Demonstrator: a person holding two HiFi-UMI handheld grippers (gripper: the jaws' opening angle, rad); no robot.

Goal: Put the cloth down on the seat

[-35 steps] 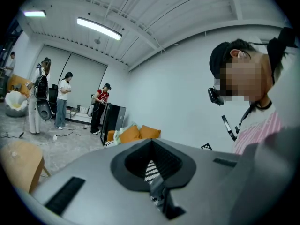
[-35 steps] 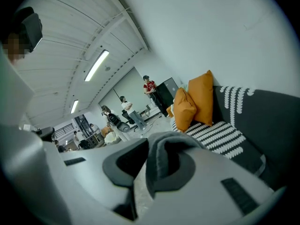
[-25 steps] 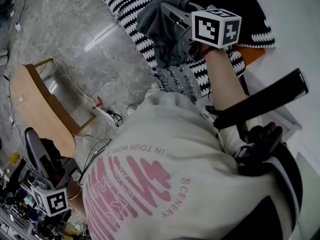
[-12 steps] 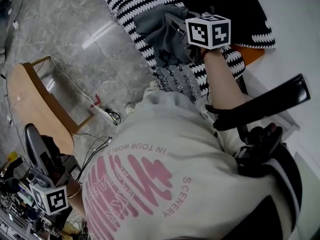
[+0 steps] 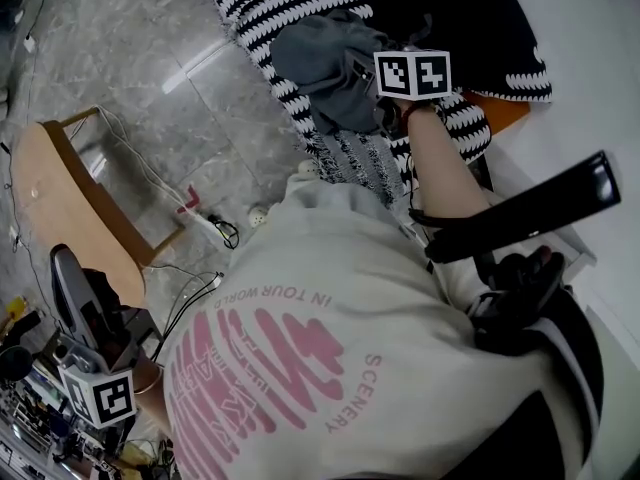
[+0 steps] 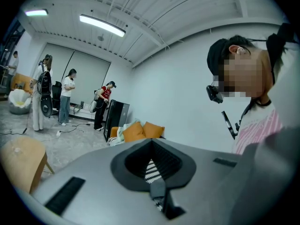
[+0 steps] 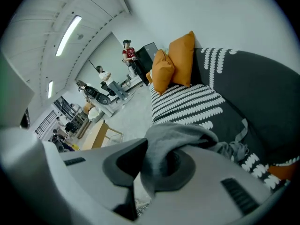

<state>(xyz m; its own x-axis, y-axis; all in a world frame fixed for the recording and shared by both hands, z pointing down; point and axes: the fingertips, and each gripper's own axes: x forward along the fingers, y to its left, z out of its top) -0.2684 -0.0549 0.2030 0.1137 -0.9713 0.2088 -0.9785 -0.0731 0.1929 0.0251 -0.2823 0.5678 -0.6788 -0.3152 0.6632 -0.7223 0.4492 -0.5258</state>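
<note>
A grey cloth hangs bunched over the black-and-white striped seat cover at the top of the head view. My right gripper, its marker cube facing up, is shut on that cloth. In the right gripper view the cloth drapes out between the jaws of the right gripper and trails onto the dark patterned seat. My left gripper is held low at the bottom left, far from the seat. In its own view the left gripper is shut with nothing in it.
A wooden stool stands on the marble floor at the left, with a power strip and cables beside it. Orange cushions lean at the seat's far end. A black chair arm crosses at the right. Several people stand far off.
My right gripper has sunk lower toward the seat with the cloth, which now spreads wider over the striped cover. The left gripper has barely shifted.
</note>
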